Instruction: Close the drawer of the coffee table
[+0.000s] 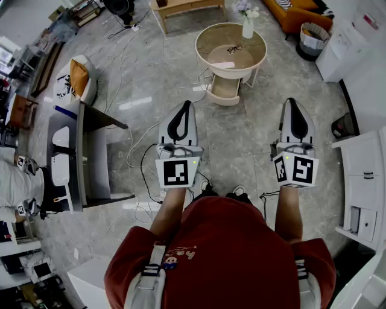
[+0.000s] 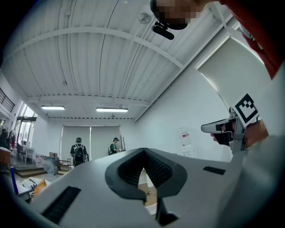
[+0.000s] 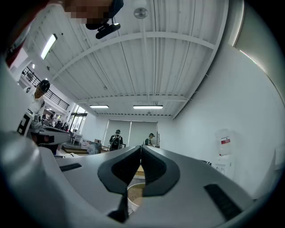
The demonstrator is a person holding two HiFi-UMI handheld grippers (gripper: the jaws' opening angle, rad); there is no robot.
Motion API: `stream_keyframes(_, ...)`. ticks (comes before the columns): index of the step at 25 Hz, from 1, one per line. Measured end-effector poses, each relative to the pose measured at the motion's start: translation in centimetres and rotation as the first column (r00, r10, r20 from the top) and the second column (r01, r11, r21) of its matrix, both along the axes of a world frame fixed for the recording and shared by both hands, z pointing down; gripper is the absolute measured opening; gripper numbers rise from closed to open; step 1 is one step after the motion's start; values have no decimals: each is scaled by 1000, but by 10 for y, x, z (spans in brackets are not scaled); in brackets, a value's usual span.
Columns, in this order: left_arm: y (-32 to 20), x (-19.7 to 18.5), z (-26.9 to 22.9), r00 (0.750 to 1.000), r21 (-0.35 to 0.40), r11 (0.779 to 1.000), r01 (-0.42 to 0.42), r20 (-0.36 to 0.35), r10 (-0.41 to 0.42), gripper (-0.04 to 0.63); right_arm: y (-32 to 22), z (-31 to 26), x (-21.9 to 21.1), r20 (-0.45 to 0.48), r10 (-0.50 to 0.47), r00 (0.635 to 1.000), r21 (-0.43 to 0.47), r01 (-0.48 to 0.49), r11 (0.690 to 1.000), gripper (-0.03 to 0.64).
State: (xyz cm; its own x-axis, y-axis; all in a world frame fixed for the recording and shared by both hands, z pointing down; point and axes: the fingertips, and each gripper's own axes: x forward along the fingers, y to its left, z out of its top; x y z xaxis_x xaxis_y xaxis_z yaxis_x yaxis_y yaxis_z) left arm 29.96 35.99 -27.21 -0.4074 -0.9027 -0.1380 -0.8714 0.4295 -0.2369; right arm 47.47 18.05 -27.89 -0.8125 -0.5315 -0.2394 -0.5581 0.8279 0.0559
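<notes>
Two sets of tongs were held well short of the round desk (image 1: 217, 37), both pointed toward it and neither touching anything. The left tongs (image 1: 184, 104) were seen shut tip to tip in the left gripper view (image 2: 143, 151), with nothing gripped. The drawer (image 1: 224, 89) stood pulled out from under the near edge of the round desk, its open front facing the person. Its sliding axis ran from the round desk straight back toward the person. The drawer lay ahead of both tongs and between their lines. It was judged nearer the left tongs, so a forward push on its front from that side was judged to be what the closing called for. The right tongs (image 1: 292, 100) were likewise closed fully and empty (image 3: 140, 148).

On the round desk a pair of glasses (image 1: 234, 48) and a white vase (image 1: 248, 28) had been set. Grey marble floor (image 1: 151, 78) lay all around the round desk, crossed by loose cables. An armchair (image 1: 78, 75) was placed far to its left, an orange sofa (image 1: 289, 12) beyond it to the right.
</notes>
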Motion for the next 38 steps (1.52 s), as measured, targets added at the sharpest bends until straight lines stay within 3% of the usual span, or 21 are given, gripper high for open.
stream_keyframes(20, 39, -55, 1, 999, 9, 999, 39, -1, -39, 12, 30, -4, -57, 47, -48, 998, -9, 48, 999, 25)
stream_keyframes(38, 80, -127, 15, 999, 29, 999, 21, -32, -20, 12, 76, 9, -122, 6, -19, 1000, -3, 19, 1000, 25)
